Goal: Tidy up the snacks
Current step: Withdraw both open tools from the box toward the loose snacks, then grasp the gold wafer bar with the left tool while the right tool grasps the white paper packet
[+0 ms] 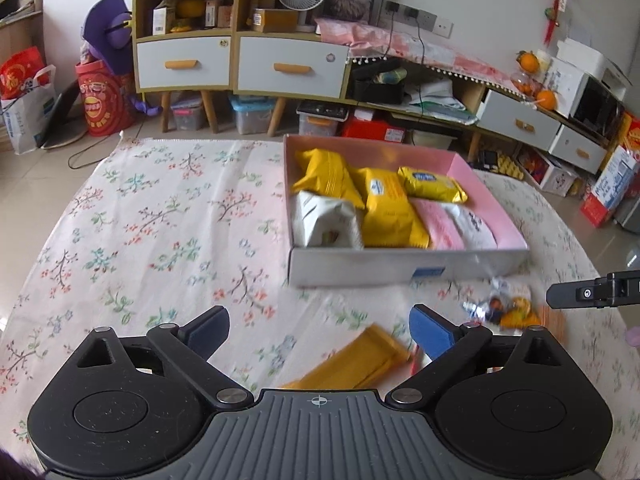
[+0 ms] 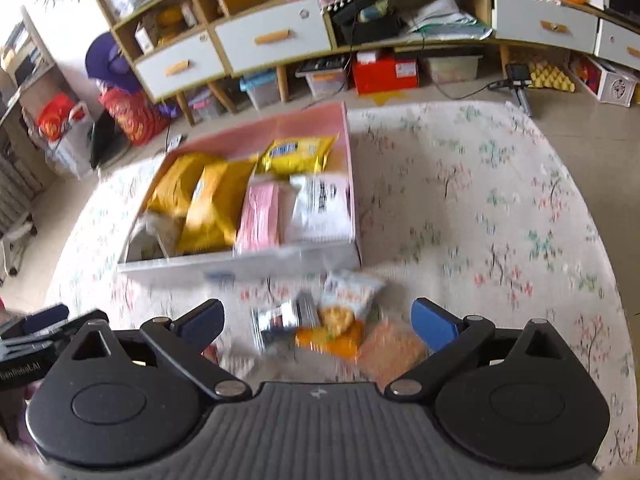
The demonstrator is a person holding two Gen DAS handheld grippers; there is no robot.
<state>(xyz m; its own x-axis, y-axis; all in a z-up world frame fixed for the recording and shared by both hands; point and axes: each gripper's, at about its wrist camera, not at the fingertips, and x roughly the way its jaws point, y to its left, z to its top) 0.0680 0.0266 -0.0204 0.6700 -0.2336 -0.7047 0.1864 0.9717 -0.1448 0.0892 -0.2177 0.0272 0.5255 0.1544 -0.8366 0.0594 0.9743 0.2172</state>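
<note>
A shallow box with a pink inside (image 1: 466,168) (image 2: 312,114) stands on the flowered tablecloth and holds several snack packs: yellow, white and pink. My left gripper (image 1: 318,330) is open, with a yellow-orange pack (image 1: 360,362) lying on the cloth between its fingers. My right gripper (image 2: 318,322) is open above a loose heap of small snacks: a white and orange pack (image 2: 348,296), a silver pack (image 2: 280,318) and an orange-pink pack (image 2: 390,350). The heap also shows at the right in the left wrist view (image 1: 502,306), next to the right gripper's finger (image 1: 592,290).
The round table's flowered cloth (image 1: 152,216) (image 2: 500,208) stretches left and right of the box. Behind are shelves with white drawers (image 1: 240,64), storage bins on the floor, red bags (image 1: 100,100) and oranges (image 1: 532,64).
</note>
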